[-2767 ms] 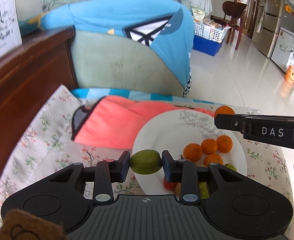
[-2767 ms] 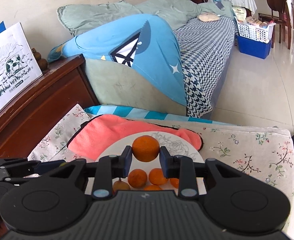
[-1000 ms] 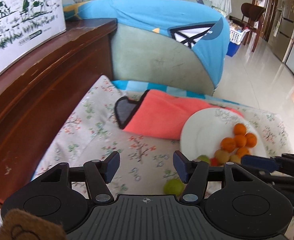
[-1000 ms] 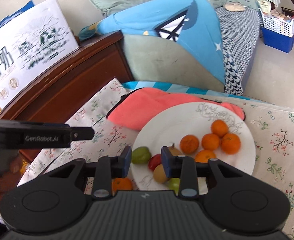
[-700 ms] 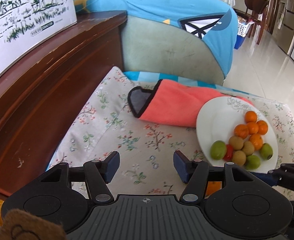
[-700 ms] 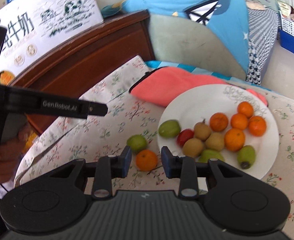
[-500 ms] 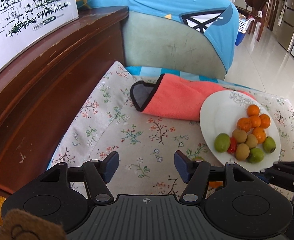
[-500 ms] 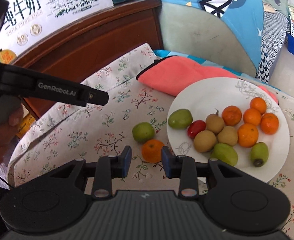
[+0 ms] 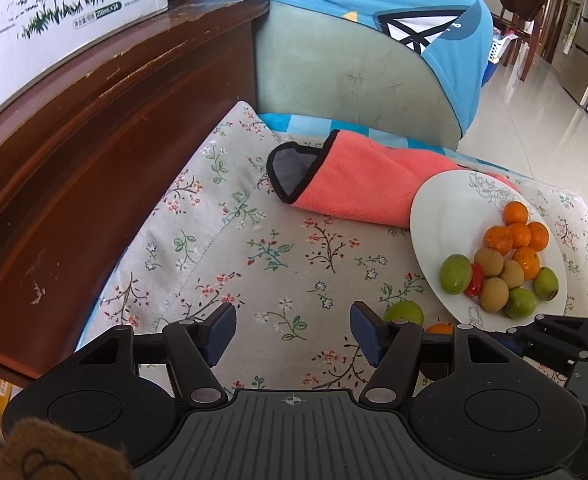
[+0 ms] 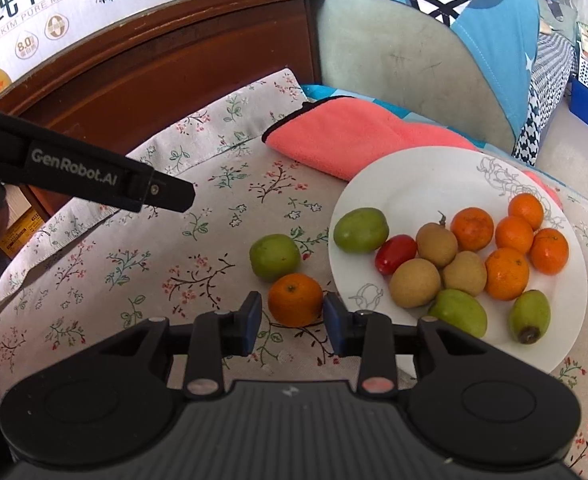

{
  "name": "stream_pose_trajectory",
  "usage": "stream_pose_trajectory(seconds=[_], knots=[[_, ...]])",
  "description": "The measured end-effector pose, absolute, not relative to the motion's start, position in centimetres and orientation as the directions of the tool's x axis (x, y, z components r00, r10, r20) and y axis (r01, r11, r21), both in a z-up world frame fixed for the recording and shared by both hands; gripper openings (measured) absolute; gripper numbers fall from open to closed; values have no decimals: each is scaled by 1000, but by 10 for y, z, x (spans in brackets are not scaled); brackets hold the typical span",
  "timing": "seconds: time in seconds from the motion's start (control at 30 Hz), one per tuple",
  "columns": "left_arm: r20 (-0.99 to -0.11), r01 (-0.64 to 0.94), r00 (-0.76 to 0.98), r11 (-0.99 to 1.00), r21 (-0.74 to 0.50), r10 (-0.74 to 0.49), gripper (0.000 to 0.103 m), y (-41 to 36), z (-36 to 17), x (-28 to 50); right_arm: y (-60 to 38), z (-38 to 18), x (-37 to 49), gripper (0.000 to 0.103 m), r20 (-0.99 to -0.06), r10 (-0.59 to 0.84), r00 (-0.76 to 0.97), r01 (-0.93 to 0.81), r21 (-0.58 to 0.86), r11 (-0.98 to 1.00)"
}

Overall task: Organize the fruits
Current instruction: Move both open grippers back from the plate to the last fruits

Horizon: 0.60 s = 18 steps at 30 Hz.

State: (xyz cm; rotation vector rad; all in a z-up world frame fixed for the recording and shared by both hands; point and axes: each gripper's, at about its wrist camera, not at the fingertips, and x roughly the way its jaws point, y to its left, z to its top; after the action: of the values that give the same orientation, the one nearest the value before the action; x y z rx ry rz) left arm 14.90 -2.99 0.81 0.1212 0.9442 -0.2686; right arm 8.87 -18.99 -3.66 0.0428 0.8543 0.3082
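Your right tongs [image 10: 292,322] stood released around the orange [image 10: 295,299] — beside the plate [image 10: 421,176]; your left tongs [image 9: 292,330] gaped over bare cloth [image 9: 254,240] — grasping nothing.

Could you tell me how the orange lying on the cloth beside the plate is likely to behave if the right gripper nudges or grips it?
The orange is round, so a nudge would probably roll it, though the soft floral cloth should slow it. It looks firm-skinned, likely tolerating a gentle squeeze from the open right gripper.

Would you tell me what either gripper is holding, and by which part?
Nothing: left gripper open over cloth; right gripper open, orange lying loose.
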Motion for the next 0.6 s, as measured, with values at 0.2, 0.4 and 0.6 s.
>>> stream_pose_trajectory(seconds=[0.2, 0.4, 0.6], knots=[[-818, 277, 534, 959, -67, -212, 66, -29, 4, 151, -191, -38, 88, 31, -743, 287, 605, -254, 162, 954], [-815, 321, 532, 945, -57, -230, 66, -40, -3, 148, -201, -29, 77, 31, -738, 312, 598, -272, 179, 946], [-807, 380, 534, 924, -37, -252, 66, -54, -12, 144, -214, -25, 65, 31, -744, 343, 574, -280, 215, 936]])
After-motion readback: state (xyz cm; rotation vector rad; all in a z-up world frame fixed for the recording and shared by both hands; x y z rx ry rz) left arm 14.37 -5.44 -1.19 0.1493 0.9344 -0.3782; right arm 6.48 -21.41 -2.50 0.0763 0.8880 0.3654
